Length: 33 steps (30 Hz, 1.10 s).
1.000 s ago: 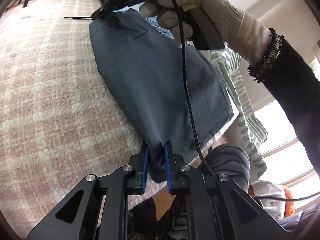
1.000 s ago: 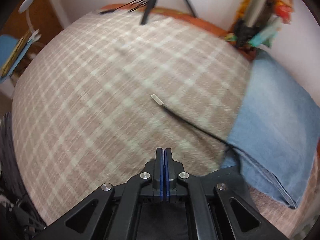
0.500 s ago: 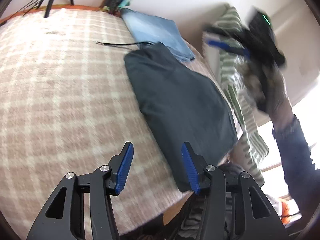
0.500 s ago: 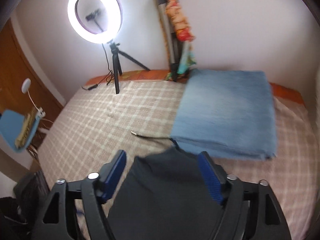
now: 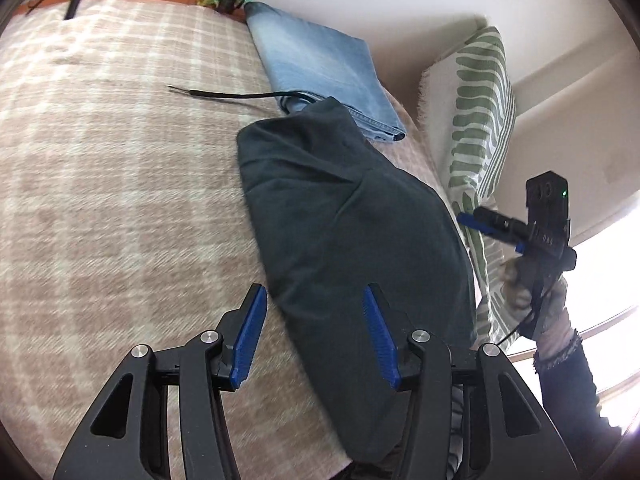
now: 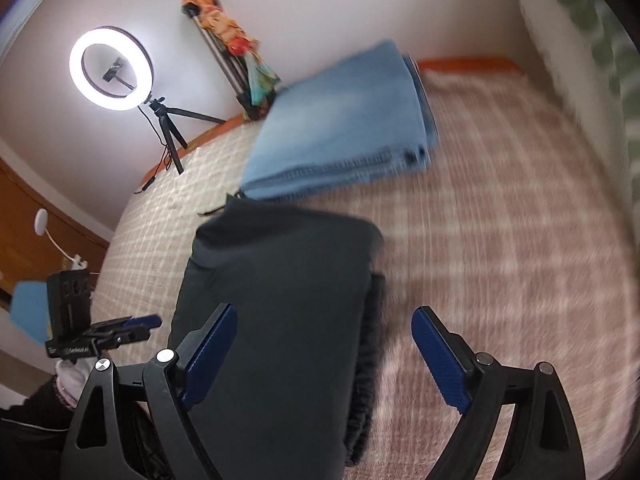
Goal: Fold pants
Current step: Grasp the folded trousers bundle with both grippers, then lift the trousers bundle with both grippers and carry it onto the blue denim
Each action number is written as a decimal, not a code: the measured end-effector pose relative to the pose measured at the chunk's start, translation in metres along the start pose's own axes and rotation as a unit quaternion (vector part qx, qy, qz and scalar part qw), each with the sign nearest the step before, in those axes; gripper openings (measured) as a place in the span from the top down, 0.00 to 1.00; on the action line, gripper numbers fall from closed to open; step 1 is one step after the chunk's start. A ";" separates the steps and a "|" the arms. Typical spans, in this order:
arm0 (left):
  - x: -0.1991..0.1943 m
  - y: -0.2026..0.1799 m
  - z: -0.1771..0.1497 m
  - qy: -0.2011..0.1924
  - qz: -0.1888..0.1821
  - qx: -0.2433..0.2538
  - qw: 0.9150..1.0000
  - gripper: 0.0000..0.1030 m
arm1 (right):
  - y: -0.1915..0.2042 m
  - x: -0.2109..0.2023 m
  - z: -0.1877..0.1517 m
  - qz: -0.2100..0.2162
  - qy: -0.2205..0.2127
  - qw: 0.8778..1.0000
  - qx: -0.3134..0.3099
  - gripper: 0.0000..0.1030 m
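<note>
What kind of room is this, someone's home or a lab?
Most likely a bedroom at home, set up for filming: a bed with a checked blanket, folded blue jeans beside dark pants, a ring light on a tripod, and a curtain.

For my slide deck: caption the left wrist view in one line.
Open left gripper above folded dark pants on a plaid blanket, jeans beyond.

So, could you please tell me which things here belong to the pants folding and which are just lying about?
Part of the job:
- dark grey folded pants on the plaid bed cover
- left gripper, open
- right gripper, open

Just lying about:
- light blue folded jeans
- thin black cable
- lit ring light
- green striped curtain
</note>
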State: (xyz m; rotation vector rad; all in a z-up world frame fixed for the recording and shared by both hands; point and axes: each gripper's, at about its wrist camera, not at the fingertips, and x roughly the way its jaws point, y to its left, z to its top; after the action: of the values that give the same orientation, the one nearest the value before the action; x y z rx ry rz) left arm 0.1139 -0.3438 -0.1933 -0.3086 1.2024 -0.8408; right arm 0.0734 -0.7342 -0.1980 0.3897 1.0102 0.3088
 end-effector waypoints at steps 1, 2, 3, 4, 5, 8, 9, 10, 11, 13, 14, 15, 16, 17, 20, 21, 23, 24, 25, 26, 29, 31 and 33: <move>0.003 -0.001 0.001 0.002 0.001 0.001 1.000 0.53 | -0.004 0.003 -0.002 0.007 0.004 1.000 0.004 0.12; 0.006 -0.002 0.002 0.004 0.001 0.000 1.000 0.53 | -0.008 0.005 -0.005 0.013 0.009 1.000 0.006 0.12; 0.008 -0.003 0.002 0.006 0.002 0.000 1.000 0.53 | -0.012 0.009 -0.007 0.020 0.014 1.000 0.009 0.12; 0.011 -0.003 0.004 0.005 0.004 0.000 1.000 0.53 | -0.015 0.012 -0.008 0.028 0.017 0.999 0.013 0.12; 0.013 -0.002 0.006 0.005 0.006 -0.002 1.000 0.53 | -0.016 0.014 -0.009 0.034 0.018 0.999 0.017 0.12; 0.016 0.003 0.009 0.007 0.007 -0.010 1.000 0.53 | -0.023 0.023 -0.014 0.063 0.027 0.997 0.028 0.12; 0.016 0.004 0.011 0.007 0.008 -0.011 1.000 0.53 | -0.025 0.026 -0.016 0.067 0.031 0.997 0.028 0.12; 0.017 0.006 0.012 0.006 0.009 -0.014 1.000 0.53 | -0.026 0.029 -0.017 0.068 0.034 0.997 0.029 0.12; 0.018 0.007 0.013 0.007 0.008 -0.014 1.000 0.53 | -0.027 0.032 -0.018 0.073 0.038 0.996 0.031 0.12; 0.022 0.007 0.015 0.009 0.011 -0.015 1.000 0.53 | -0.029 0.037 -0.020 0.090 0.043 0.994 0.037 0.12; 0.023 0.008 0.016 0.010 0.011 -0.016 1.000 0.53 | -0.030 0.040 -0.021 0.100 0.047 0.993 0.039 0.12; 0.025 0.010 0.016 0.011 0.009 -0.019 1.000 0.53 | -0.031 0.042 -0.022 0.105 0.050 0.992 0.038 0.12; 0.026 0.012 0.016 0.013 0.008 -0.022 1.000 0.53 | -0.030 0.045 -0.023 0.108 0.053 0.992 0.036 0.12; 0.027 0.013 0.016 0.013 0.005 -0.024 1.000 0.53 | -0.031 0.047 -0.024 0.109 0.057 0.992 0.037 0.11; 0.029 0.012 0.018 0.010 0.002 -0.022 1.000 0.53 | -0.032 0.053 -0.025 0.129 0.053 0.990 0.036 0.10; 0.030 0.012 0.018 0.010 0.000 -0.021 1.000 0.53 | -0.034 0.053 -0.025 0.135 0.050 0.989 0.038 0.10; 0.033 0.011 0.020 0.008 -0.003 -0.022 1.000 0.53 | -0.036 0.055 -0.025 0.156 0.048 0.985 0.047 0.12; 0.035 0.010 0.021 0.006 -0.004 -0.022 1.000 0.53 | -0.037 0.055 -0.025 0.160 0.042 0.985 0.047 0.14; 0.036 0.009 0.022 0.007 -0.005 -0.022 1.000 0.53 | -0.036 0.056 -0.025 0.161 0.041 0.985 0.043 0.19; 0.039 0.007 0.023 0.006 -0.006 -0.022 1.000 0.54 | -0.036 0.056 -0.026 0.161 0.042 0.985 0.040 0.25; 0.042 0.003 0.024 0.004 -0.001 -0.012 1.000 0.55 | -0.037 0.058 -0.027 0.169 0.045 0.984 0.042 0.43; 0.042 0.002 0.024 0.004 0.002 -0.004 1.000 0.55 | -0.037 0.062 -0.028 0.176 0.052 0.982 0.041 0.50; 0.042 0.000 0.024 0.004 0.005 0.002 1.000 0.56 | -0.035 0.060 -0.028 0.171 0.050 0.983 0.031 0.53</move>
State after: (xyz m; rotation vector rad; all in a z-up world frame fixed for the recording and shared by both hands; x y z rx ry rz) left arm 0.1400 -0.3788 -0.2141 -0.2956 1.2080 -0.8358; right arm 0.0815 -0.7349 -0.2726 0.6109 1.0526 0.6124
